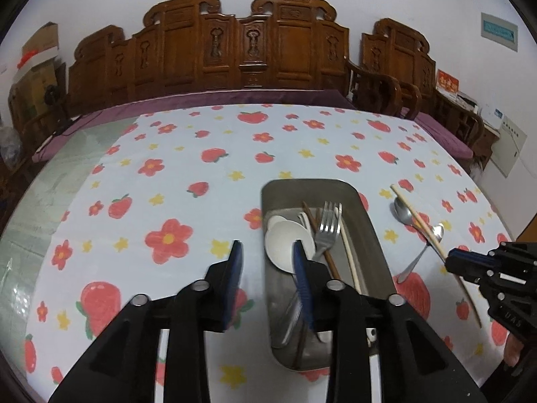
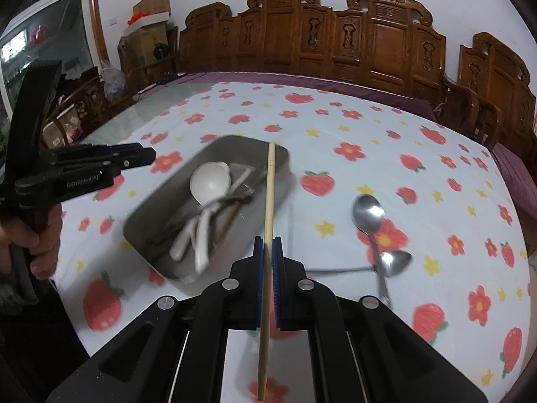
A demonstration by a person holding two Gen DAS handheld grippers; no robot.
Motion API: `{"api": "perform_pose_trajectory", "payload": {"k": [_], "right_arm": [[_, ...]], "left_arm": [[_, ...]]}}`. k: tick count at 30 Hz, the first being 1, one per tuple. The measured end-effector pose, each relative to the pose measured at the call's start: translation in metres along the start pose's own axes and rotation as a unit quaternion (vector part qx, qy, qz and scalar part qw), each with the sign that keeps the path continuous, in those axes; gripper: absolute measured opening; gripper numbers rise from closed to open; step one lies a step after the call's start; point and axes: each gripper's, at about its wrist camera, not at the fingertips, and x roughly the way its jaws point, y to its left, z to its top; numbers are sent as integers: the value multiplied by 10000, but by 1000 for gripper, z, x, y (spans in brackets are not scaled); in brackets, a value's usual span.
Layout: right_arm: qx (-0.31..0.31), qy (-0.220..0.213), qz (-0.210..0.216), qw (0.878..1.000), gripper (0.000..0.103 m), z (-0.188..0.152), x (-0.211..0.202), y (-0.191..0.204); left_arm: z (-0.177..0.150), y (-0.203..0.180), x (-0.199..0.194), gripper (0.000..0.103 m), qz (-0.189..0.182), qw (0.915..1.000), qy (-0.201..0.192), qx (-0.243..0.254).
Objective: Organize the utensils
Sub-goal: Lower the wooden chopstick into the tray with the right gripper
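Nearest you, your right claw [image 2: 268, 247] is clamped on a pale chopstick [image 2: 267, 221], held off the surface and pointing toward the metal tray [image 2: 147, 221], while your left claw [image 1: 266, 262] hangs empty with its jaws partly apart — just over the tray's near end. You look to be mid-carry: next, line the chopstick up lengthwise over the tray beside the fork [image 1: 327, 231] and white spoons [image 1: 287, 243], then release. Beyond — two metal spoons [image 2: 367, 213] lie on the cloth.
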Motion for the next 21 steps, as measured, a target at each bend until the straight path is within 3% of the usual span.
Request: {"api": "perform_pose_trajectory", "payload": {"k": [9, 11, 13, 15, 21], "right_arm": [[-185, 36, 111, 9998, 6, 30, 23, 37], [-137, 72, 149, 9998, 6, 34, 30, 40], [-53, 125, 176, 9998, 6, 38, 40, 42], [43, 173, 223, 9996, 6, 40, 47, 43], [176, 304, 231, 9991, 6, 43, 68, 49]], "left_arm": [[7, 27, -16, 51, 110, 9996, -186, -207], [9, 32, -19, 61, 122, 9994, -251, -206], [9, 35, -20, 80, 170, 9993, -285, -175], [10, 37, -21, 87, 249, 9992, -312, -75], [10, 44, -15, 91, 433, 9988, -242, 58]]}}
